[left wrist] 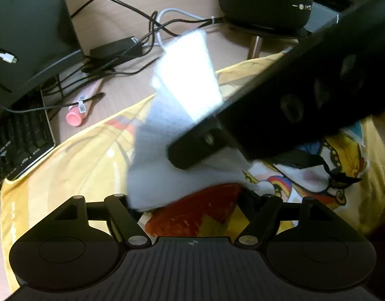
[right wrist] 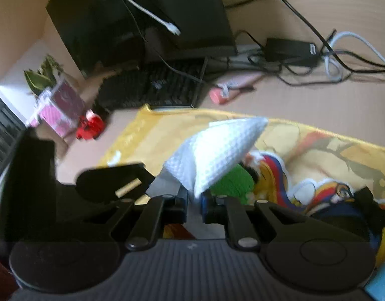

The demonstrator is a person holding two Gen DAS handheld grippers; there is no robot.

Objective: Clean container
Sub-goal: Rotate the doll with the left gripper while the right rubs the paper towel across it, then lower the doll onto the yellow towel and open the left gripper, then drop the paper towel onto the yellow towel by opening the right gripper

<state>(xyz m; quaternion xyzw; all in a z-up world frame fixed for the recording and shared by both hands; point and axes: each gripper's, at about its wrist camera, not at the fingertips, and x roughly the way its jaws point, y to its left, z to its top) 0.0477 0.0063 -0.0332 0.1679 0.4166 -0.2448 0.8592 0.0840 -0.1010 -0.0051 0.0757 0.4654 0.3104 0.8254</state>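
A red container [left wrist: 192, 215] with yellow patches fills the gap between the jaws of my left gripper [left wrist: 192, 208], which is shut on it just above a yellow cartoon cloth [left wrist: 79, 165]. A folded white paper towel [left wrist: 182, 80] hangs over the container's far edge. My right gripper [right wrist: 195, 200] is shut on the paper towel [right wrist: 217, 150], and its black finger [left wrist: 190, 150] reaches in from the upper right in the left wrist view. In the right wrist view a green object [right wrist: 230, 183] shows under the towel. The left gripper's own pads are hidden.
On the desk behind the cloth [right wrist: 167, 130] lie a black keyboard [right wrist: 155, 87], a pink tube [right wrist: 222, 92], a power brick [right wrist: 287, 47] with tangled cables, and a dark monitor [right wrist: 142, 12]. A round black appliance [left wrist: 262, 7] stands far right; a pink gift box [right wrist: 59, 105] sits left.
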